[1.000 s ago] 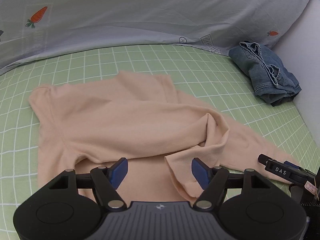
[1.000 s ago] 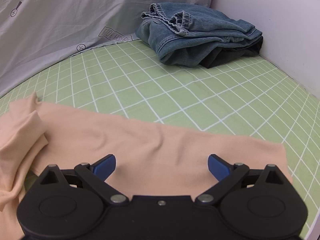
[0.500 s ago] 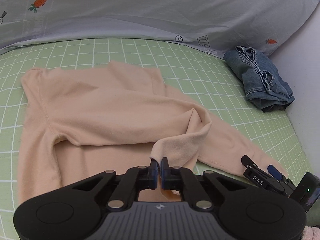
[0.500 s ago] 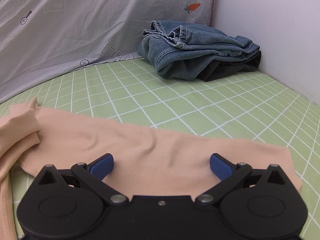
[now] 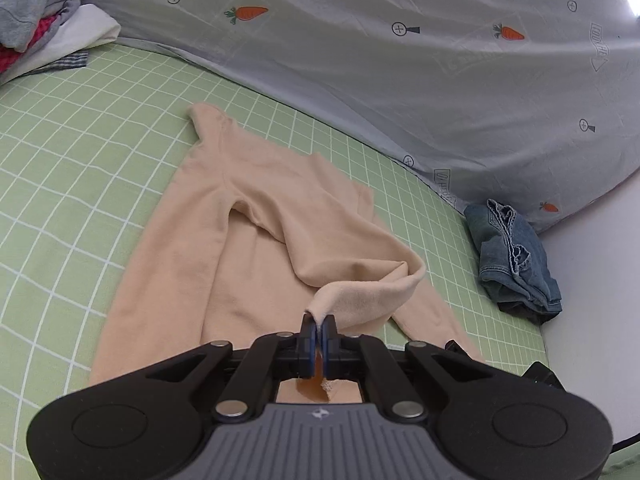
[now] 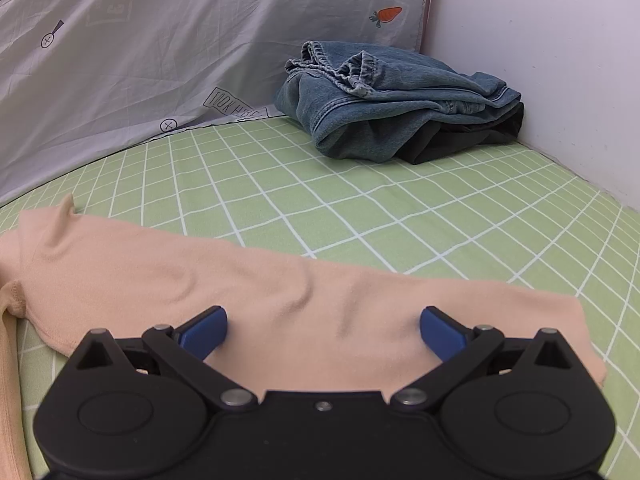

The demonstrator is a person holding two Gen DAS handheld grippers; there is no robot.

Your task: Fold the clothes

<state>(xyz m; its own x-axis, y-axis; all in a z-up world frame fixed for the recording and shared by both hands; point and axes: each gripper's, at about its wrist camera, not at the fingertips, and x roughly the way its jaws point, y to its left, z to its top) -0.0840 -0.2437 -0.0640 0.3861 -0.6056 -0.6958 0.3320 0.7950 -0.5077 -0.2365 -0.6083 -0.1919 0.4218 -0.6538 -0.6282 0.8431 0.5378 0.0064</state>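
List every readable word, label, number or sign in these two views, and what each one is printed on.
Grey carrot-print sheet: boxed stamp prints, letters too distorted to read in the left wrist view.
Same sheet, right wrist view: a boxed stamp printed upside down, not legible with confidence.
Left gripper: a small logo mark on its grey housing, no letters.
Peach top and jeans: no text visible.

Green checked bedsheet (image 5: 80, 152), grey carrot-print quilt (image 5: 400, 60), white wall (image 6: 540, 60)

The grey duvet cover (image 5: 400, 80) carries printed carrots, small crossed-circle signs and boxed lettering too distorted to read; a small logo marks the left gripper's grey housing (image 5: 319, 414).
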